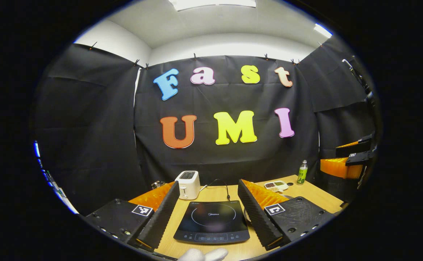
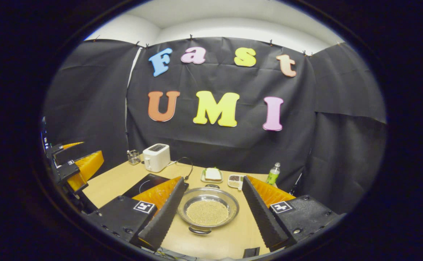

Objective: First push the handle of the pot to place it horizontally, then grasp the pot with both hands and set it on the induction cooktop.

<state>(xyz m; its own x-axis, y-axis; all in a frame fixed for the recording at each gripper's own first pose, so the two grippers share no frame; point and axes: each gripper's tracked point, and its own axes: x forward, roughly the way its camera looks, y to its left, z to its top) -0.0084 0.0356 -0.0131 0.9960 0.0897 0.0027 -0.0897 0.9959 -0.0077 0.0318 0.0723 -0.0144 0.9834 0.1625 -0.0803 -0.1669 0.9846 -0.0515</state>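
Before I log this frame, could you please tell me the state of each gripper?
Left gripper: open, holding nothing, above the black glass induction cooktop.
Right gripper: open, holding nothing, around the round steel pot.

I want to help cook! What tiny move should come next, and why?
Probably lower the right hand-held gripper to the pot's near handle and nudge it sideways: the handles point near and far, both grippers hang open, and the cooktop waits.
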